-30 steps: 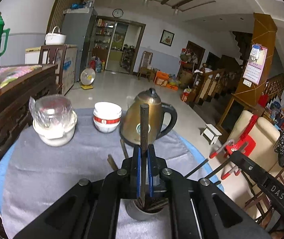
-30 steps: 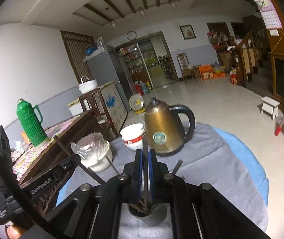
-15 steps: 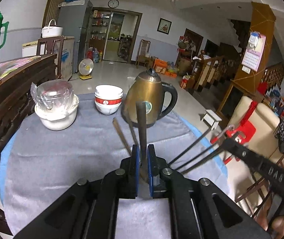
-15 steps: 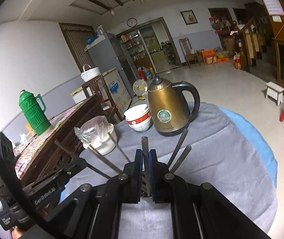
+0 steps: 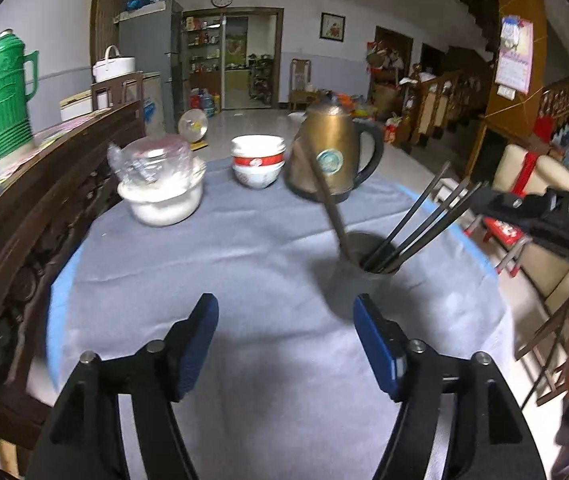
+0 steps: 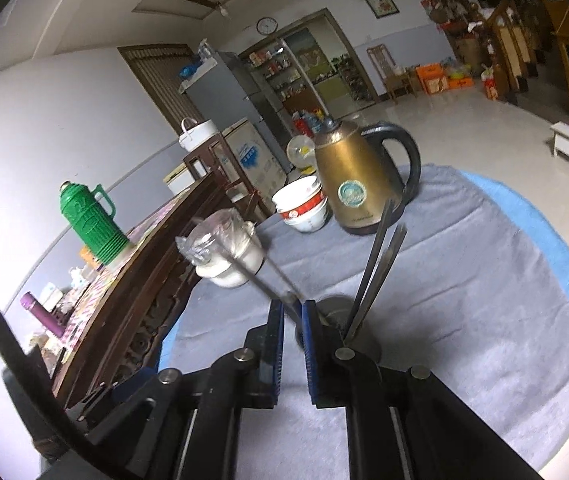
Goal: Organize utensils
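Observation:
A grey metal cup [image 5: 360, 258] stands on the grey cloth and holds several dark chopsticks [image 5: 416, 220]; one brown chopstick [image 5: 326, 200] leans left in it. My left gripper [image 5: 286, 340] is open and empty, a little in front of the cup. In the right wrist view the cup [image 6: 338, 312] sits just beyond my right gripper [image 6: 292, 320], whose jaws stand slightly apart around a blurred chopstick [image 6: 260, 278] that slants up left. Two more chopsticks [image 6: 378, 268] lean right in the cup.
A brass kettle [image 5: 332, 156], stacked white bowls [image 5: 258, 162] and a plastic-covered white bowl [image 5: 160, 192] stand at the table's far side. A dark wooden sideboard [image 5: 24, 216] with a green thermos [image 5: 6, 92] borders the left. The right gripper body [image 5: 544, 212] reaches in from the right.
My left gripper opened, let go of its chopstick into the cup and drew back. My right gripper's jaws parted slightly and its chopstick tipped to the left.

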The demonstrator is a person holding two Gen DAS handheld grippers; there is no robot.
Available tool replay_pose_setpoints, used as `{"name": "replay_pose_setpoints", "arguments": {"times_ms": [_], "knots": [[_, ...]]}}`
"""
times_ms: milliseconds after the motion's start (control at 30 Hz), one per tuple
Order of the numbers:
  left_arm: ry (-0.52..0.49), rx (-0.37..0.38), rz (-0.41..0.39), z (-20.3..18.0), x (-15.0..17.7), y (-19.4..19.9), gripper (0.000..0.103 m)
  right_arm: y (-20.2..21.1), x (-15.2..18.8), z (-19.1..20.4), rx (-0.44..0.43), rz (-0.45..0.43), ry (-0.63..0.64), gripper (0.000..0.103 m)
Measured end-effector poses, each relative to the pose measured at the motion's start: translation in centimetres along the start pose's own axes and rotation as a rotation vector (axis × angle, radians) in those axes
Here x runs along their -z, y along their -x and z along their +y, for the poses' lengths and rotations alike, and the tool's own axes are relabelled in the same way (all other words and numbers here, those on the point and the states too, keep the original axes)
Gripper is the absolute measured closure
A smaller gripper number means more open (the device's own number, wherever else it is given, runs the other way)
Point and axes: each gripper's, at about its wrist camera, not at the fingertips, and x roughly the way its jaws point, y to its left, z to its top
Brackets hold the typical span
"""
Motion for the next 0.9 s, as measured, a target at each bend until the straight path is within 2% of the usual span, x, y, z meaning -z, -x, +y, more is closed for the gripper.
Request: {"name": "replay_pose_setpoints", "arguments": {"times_ms": [233, 433, 667, 900], "knots": [[0.02, -0.073, 0.02, 1.0, 1.4, 0.8, 0.022, 0.7, 1.6, 0.0, -0.01, 0.011, 0.014, 0.09], [0.051, -0.133, -0.004, 1.6, 1.5, 1.5, 0.013, 1.4, 3.7, 0.7, 0.014, 0.026, 0.075, 0.09], [0.03, -0.284, -0.013, 1.9, 1.8, 1.3, 0.012, 2.3, 6.1, 0.8, 0.088, 0.001, 0.154, 0.09], [0.001, -0.318, -0.008, 1.8, 1.8, 1.2, 0.012, 2.7, 6.5, 0.0, 0.107, -0.015, 0.148, 0.09]]}}
